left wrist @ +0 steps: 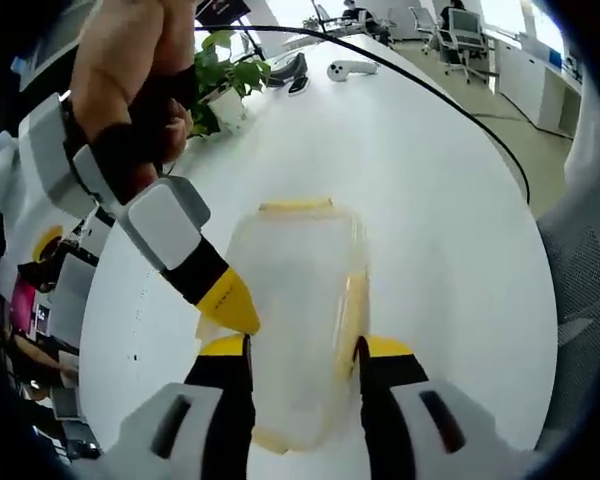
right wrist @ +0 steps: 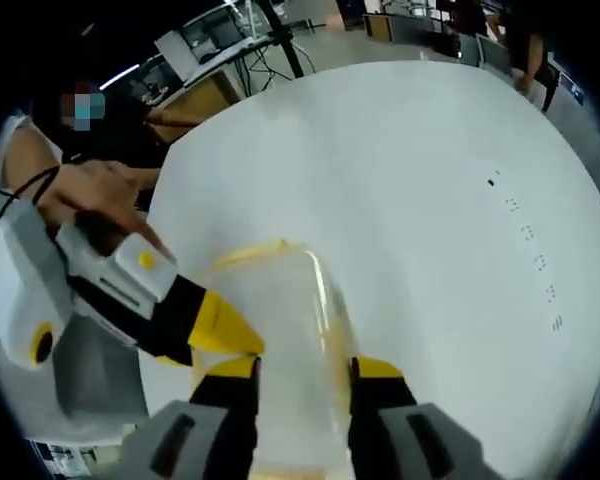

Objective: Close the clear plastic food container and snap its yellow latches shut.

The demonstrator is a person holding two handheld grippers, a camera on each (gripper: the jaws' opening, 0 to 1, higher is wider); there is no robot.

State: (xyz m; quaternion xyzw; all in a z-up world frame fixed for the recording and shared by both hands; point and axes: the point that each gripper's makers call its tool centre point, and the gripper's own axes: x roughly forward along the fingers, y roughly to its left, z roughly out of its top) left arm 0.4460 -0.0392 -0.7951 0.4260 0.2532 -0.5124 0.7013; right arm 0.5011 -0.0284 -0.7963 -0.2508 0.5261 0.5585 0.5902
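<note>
Left gripper: we see our left gripper point(left wrist: 305, 350) with its jaws set either side of the clear container point(left wrist: 300, 300), near its close end; they look closed against its walls, clamped on it.
Right gripper: in the right gripper view our right gripper point(right wrist: 302, 365) straddles the same container point(right wrist: 280, 340) from the opposite end, jaws pressed to its sides, so we judge it clamped too.
Container: it lies on the white table point(left wrist: 420, 180), lid seemingly down, though the clear plastic makes the seam hard for us to read.
Latches: one yellow latch point(left wrist: 296, 206) sits at the far short end in the left gripper view, and a side latch point(left wrist: 352, 310) runs along the long wall just beside the left gripper's jaw. We cannot tell whether either is snapped.
Key relation: the long axis of the container runs straight away from each gripper, along its jaws, so each far end latch lies dead ahead of one gripper and under the other.
Nearer gripper: the right gripper's yellow tip point(left wrist: 228, 300) touches the container's long side, closest to that flank.
Surroundings: a potted plant point(left wrist: 220, 85) and a white controller point(left wrist: 348, 69) stand well apart at the table's far end.
</note>
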